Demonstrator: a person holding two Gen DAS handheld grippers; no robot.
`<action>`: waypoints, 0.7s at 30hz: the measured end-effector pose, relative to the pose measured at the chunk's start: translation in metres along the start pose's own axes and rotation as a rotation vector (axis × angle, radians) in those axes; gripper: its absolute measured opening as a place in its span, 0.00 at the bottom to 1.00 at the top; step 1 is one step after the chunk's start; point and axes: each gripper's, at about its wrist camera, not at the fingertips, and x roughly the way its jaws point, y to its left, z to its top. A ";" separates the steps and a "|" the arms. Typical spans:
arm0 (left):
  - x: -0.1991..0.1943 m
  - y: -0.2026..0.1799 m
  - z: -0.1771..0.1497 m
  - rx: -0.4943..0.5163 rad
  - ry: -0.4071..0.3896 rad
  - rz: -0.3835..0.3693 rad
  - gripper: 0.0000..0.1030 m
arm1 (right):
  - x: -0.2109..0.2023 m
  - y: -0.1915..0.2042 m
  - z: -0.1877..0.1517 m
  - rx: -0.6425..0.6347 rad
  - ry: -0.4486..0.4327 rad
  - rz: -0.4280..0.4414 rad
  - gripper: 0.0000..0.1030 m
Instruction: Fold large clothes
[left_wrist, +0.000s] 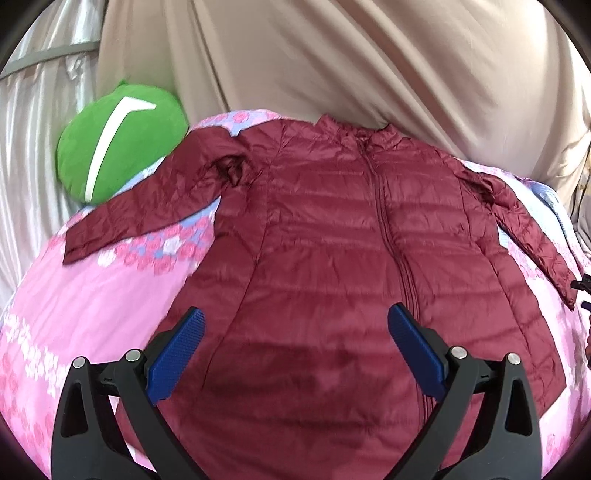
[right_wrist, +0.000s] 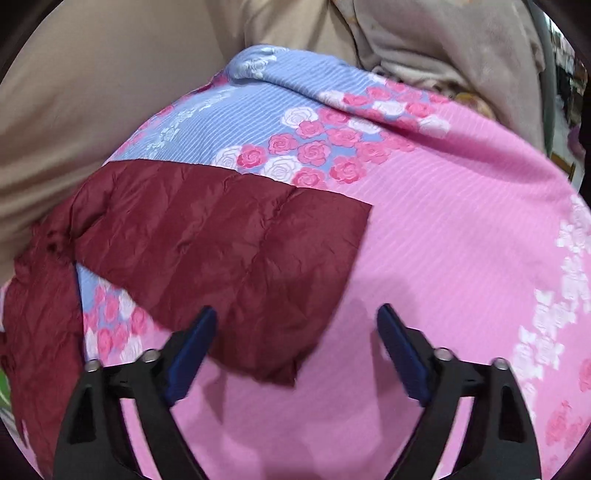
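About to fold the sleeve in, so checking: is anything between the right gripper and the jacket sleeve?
Nothing visible. The right gripper is open just above the sleeve, which lies flat on the pink bedspread with nothing on top of it.

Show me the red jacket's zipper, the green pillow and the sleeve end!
zipper (left_wrist: 384, 206), left wrist view, middle of its run.
green pillow (left_wrist: 122, 151), left wrist view, its front face.
sleeve (right_wrist: 295, 266), right wrist view, near the cuff.

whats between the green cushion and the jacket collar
In the left wrist view, the jacket's outstretched sleeve and a strip of floral bedsheet lie between green cushion and collar.
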 end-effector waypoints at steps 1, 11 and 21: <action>0.004 -0.003 0.004 0.010 -0.004 -0.001 0.94 | 0.008 0.001 0.004 0.015 0.014 0.024 0.58; 0.038 -0.031 0.028 0.073 0.008 -0.096 0.84 | -0.049 0.135 0.063 -0.071 -0.214 0.282 0.05; 0.075 -0.030 0.057 -0.019 0.041 -0.190 0.85 | -0.105 0.486 -0.046 -0.767 -0.132 0.797 0.11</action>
